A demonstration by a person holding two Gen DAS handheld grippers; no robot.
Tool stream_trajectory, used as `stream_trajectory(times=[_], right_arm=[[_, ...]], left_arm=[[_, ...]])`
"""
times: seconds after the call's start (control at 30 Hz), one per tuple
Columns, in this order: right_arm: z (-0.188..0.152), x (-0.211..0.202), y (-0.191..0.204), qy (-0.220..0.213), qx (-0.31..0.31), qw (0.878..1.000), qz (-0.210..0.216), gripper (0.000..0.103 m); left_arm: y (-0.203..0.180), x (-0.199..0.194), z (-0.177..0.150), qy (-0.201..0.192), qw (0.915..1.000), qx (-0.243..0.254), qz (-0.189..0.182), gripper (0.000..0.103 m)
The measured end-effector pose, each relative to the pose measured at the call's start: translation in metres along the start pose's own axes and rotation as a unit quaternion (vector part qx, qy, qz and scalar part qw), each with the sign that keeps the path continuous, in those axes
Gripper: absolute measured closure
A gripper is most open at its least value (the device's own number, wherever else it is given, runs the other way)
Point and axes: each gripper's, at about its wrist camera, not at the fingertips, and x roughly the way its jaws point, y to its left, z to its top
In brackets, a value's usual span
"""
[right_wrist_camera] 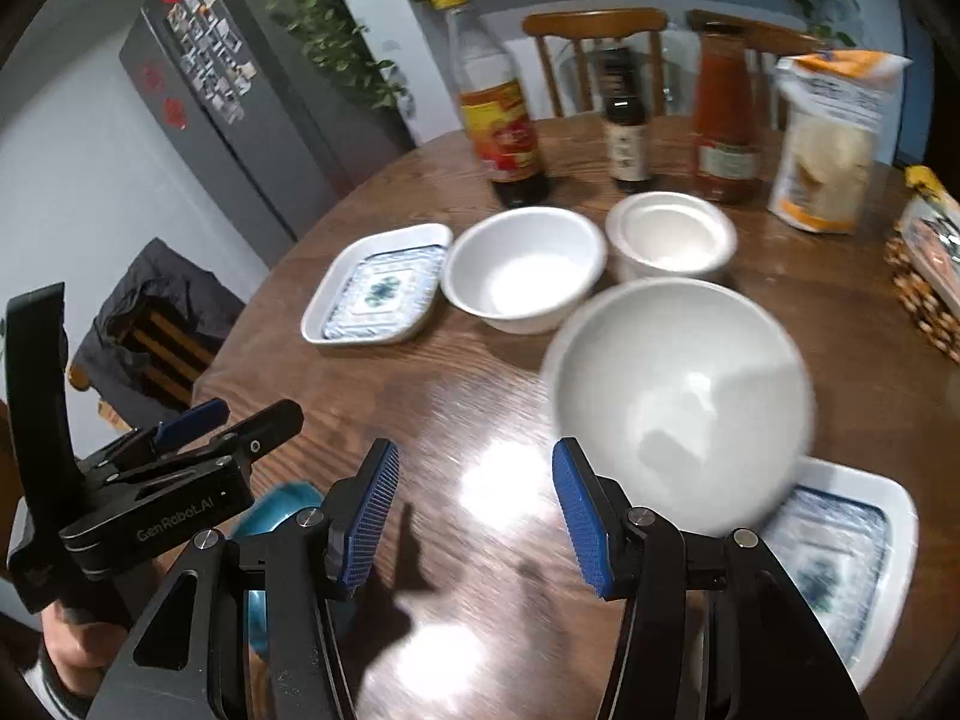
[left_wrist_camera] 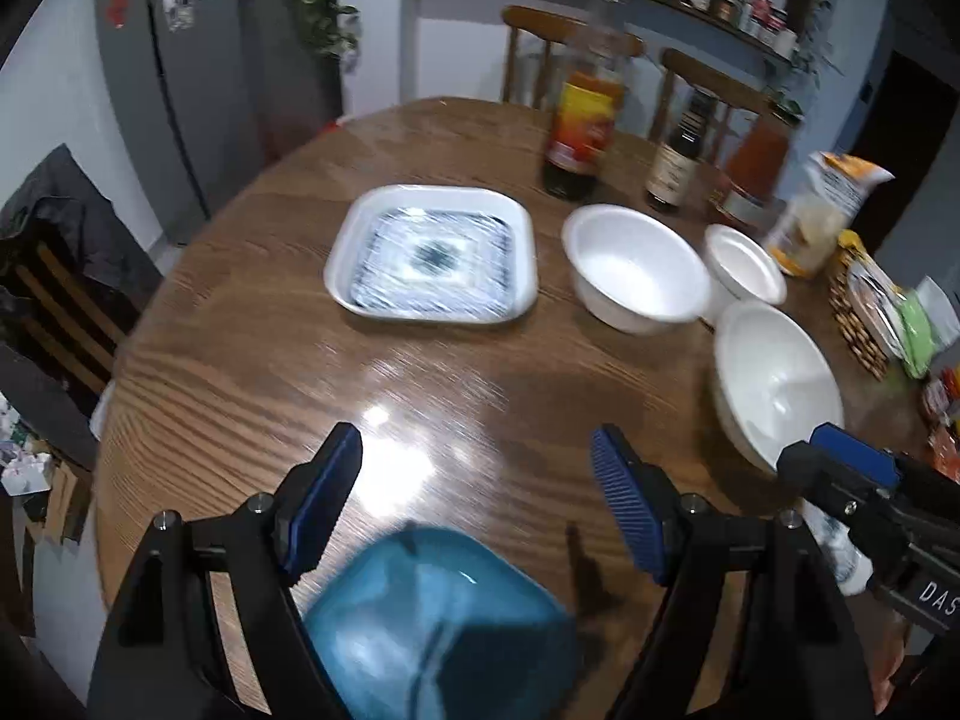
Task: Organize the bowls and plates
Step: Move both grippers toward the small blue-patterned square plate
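Round wooden desk gleaming. Far edge: yellow-capped sauce bottle, small dark bottle, red sauce bottle, snack bag. Chairs behind, grey fridge left.

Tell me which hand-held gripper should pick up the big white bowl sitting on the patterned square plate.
Right, probably. The big white bowl lies just ahead of the right hand-held gripper, whose jaws are empty. The left hand-held gripper sits over a blue dish, farther away.

round wooden table bearing plates, bowls, bottles
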Motion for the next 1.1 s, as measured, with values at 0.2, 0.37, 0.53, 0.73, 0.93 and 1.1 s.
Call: stream_trajectory(times=[0.2,0.37,0.53,0.73,0.93,1.1], right_arm=[[0.024,0.034,0.031,0.007,-0.010,1.000,0.001,0.049],[0.040,0.061,0.041,0.009,-0.005,1.000,-0.009,0.049],[0.054,0.083,0.043,0.020,0.008,1.000,-0.013,0.049],[0.067,0.114,0.046,0.042,0.026,0.999,-0.007,0.049],[0.073,0.140,0.050,0.055,0.032,0.998,-0.016,0.049],[0.079,0.158,0.055,0.051,0.024,0.997,-0.046,0.049]], left_arm=[[0.031,0.014,0.027,-0.004,0.9999,0.003,0.016,0.024],[0.046,0.031,0.046,0.003,0.9998,0.009,0.016,0.024],[0.060,0.057,0.067,0.004,0.9998,0.010,0.018,0.024],[0.084,0.095,0.089,0.027,0.9993,-0.014,0.022,0.025],[0.091,0.127,0.095,0.047,0.9985,-0.009,0.027,0.026],[0.096,0.145,0.091,0.062,0.9978,-0.009,0.022,0.033]])
